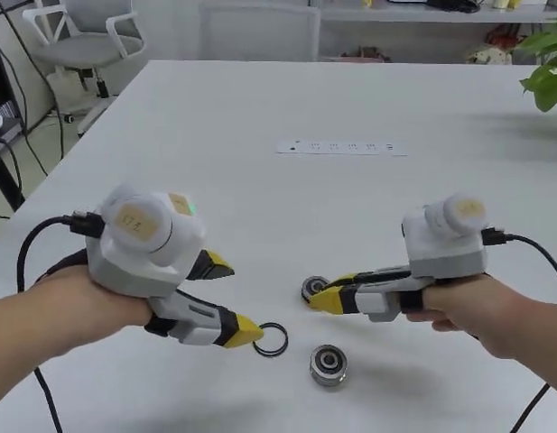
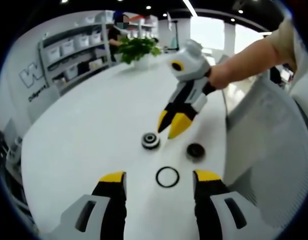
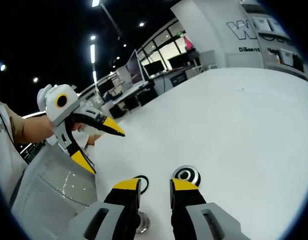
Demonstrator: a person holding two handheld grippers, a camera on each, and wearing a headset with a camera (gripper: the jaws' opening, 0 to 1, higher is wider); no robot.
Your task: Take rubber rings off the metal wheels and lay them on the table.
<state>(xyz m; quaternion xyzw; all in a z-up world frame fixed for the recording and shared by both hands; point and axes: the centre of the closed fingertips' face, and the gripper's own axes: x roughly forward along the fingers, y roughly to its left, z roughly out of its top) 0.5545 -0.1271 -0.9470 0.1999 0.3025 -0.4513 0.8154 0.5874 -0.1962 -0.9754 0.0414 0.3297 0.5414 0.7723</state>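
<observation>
A loose black rubber ring (image 1: 271, 339) lies flat on the white table (image 1: 287, 207). My left gripper (image 1: 233, 299) is open just left of it, and in its own view the ring (image 2: 167, 176) sits just ahead of the spread jaws. A metal wheel (image 1: 329, 364) stands right of the ring, near the front edge. A second, darker wheel (image 1: 313, 288) sits at the tips of my right gripper (image 1: 319, 299). That gripper (image 3: 154, 186) is open by a narrow gap with nothing in it, and the wheel (image 3: 186, 175) lies just past one jaw tip.
A white power strip (image 1: 342, 147) lies mid-table, farther back. A green plant (image 1: 547, 68) stands at the far right edge. An office chair (image 1: 84, 36) and another desk are beyond the table. Cables trail from both grippers.
</observation>
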